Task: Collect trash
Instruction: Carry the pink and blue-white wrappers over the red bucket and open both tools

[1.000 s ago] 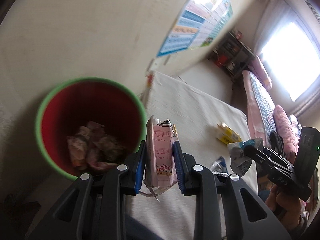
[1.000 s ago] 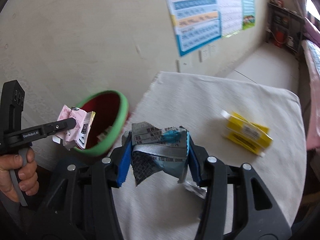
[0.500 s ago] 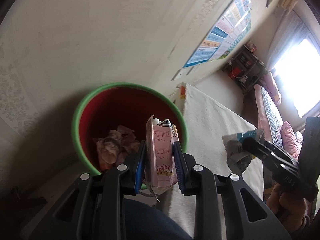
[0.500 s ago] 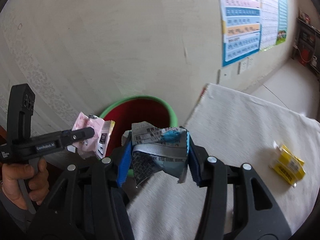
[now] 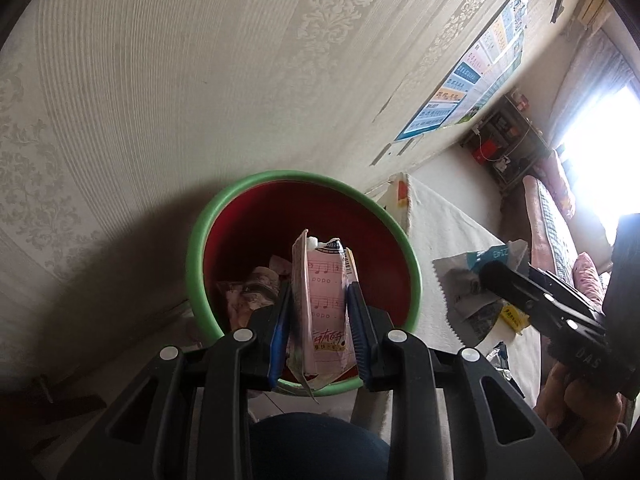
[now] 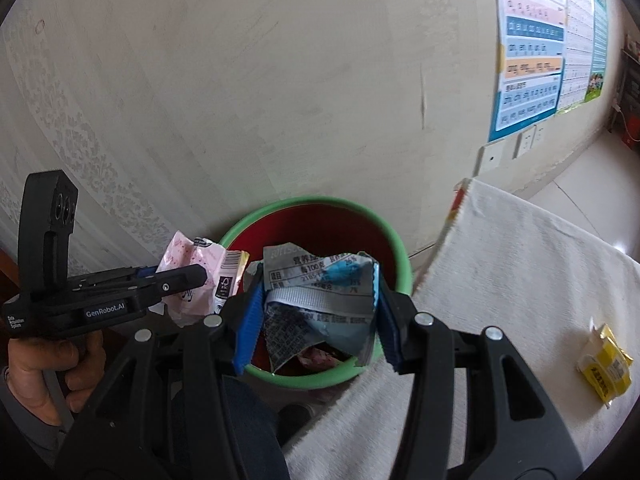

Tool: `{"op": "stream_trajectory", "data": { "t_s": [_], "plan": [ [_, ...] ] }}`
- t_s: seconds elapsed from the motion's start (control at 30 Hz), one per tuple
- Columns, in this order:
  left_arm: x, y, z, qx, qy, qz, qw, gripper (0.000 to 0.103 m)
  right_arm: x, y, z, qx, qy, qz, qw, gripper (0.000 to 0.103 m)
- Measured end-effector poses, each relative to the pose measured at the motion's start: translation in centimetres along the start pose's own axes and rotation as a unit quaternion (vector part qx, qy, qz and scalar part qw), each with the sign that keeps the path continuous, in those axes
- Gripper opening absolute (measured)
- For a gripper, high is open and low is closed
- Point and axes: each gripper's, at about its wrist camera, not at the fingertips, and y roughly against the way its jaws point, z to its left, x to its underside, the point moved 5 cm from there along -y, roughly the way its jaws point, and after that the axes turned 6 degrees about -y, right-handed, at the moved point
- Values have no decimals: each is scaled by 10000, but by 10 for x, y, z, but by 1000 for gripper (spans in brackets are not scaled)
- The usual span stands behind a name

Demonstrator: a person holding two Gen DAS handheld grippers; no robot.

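Left gripper [image 5: 319, 320] clamps pink carton [image 5: 322, 312] — over bin [image 5: 208, 220].

My left gripper [image 5: 318, 328] above the bin [image 5: 204, 220] with a carton [image 5: 322, 300] between its jaws, bin against the wall [image 6: 260, 80], tabletop [image 6: 520, 260] to its right, crumpled trash [image 5: 248, 292] inside, my right gripper [image 6: 316, 320] beside with a wrapper [image 6: 316, 292], small box [image 6: 606, 364] on the tabletop further right.

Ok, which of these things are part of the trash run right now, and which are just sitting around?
In the job:
left gripper shut on pink carton
right gripper shut on silver-blue wrapper
green-rimmed bin
yellow box on the cloth, likely next

Just around:
wall poster
white cloth
shelf
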Motion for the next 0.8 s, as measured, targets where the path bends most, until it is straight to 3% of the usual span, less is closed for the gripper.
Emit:
{"op": "stream_trajectory", "data": {
  "t_s": [0.6, 0.7, 0.8],
  "plan": [
    [-10, -12, 23, 26, 196, -14, 9998, 31, 12, -37, 14, 51, 216, 354, 9991, 49],
    [-11, -15, 22, 100, 204, 34, 9997, 36, 10, -40, 17, 46, 248, 371, 9990, 49],
    [-12, -18, 19, 93, 167, 43, 9998, 47, 9, -44, 18, 51, 284, 379, 9989, 49]
  ]
}}
